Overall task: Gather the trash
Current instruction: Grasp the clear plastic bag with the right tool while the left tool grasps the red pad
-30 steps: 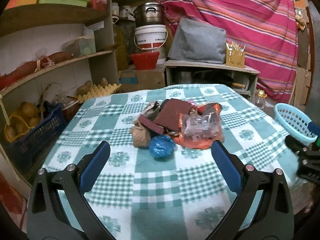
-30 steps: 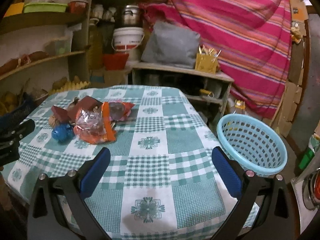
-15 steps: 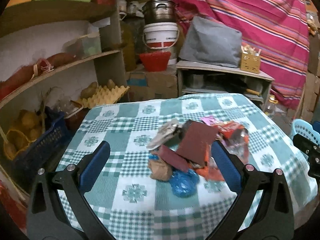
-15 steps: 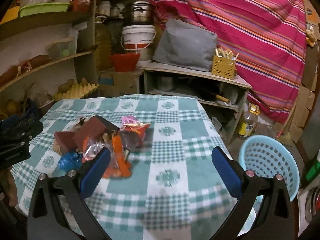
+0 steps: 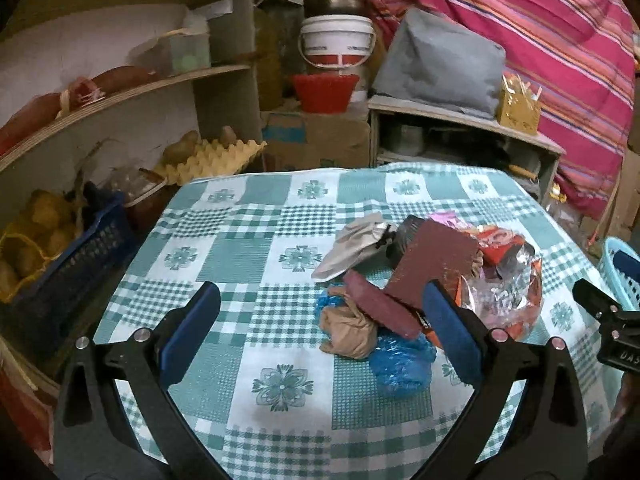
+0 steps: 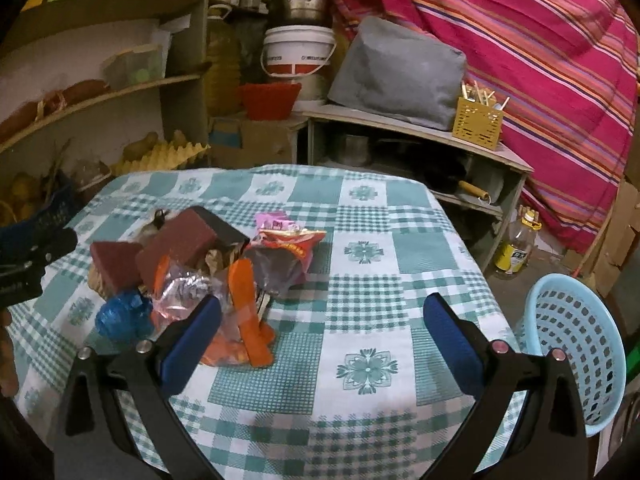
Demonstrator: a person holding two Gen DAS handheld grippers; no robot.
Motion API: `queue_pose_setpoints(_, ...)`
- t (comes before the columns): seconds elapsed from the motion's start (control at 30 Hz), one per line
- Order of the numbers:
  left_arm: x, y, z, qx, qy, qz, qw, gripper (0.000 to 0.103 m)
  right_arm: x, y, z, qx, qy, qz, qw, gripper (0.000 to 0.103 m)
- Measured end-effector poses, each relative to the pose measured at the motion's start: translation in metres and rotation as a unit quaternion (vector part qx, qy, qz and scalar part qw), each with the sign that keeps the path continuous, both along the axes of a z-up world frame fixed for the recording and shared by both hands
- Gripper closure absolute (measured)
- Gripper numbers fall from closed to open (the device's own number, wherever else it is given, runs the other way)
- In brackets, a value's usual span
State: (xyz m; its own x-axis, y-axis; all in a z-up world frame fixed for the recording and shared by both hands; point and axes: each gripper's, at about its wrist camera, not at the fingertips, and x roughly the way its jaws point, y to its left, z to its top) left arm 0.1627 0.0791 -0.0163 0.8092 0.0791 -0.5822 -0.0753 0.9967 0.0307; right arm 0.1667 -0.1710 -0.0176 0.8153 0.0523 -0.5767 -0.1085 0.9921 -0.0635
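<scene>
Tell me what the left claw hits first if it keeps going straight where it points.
Probably the tan crumpled wad at the near edge of the trash pile, with the blue plastic bag beside it. The left claw is open; depth is uncertain.

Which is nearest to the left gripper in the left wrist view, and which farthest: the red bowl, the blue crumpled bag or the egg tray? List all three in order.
From the left gripper, jaws open:
1. Blue crumpled bag: on the tablecloth, just ahead, toward its right finger.
2. Egg tray: beyond the table's far left edge.
3. Red bowl: at the back, below the white bucket.
</scene>
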Motion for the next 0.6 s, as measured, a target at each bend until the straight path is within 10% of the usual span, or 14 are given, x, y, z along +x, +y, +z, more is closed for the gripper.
queue_pose_setpoints(0.6, 0.039, -0.009, -0.028, -0.054, 0.081, -0.057, 0.9936, 0.078, 0.012, -0.003, -0.011, 0.009, 0.018, -0.006, 1.000, 0.004)
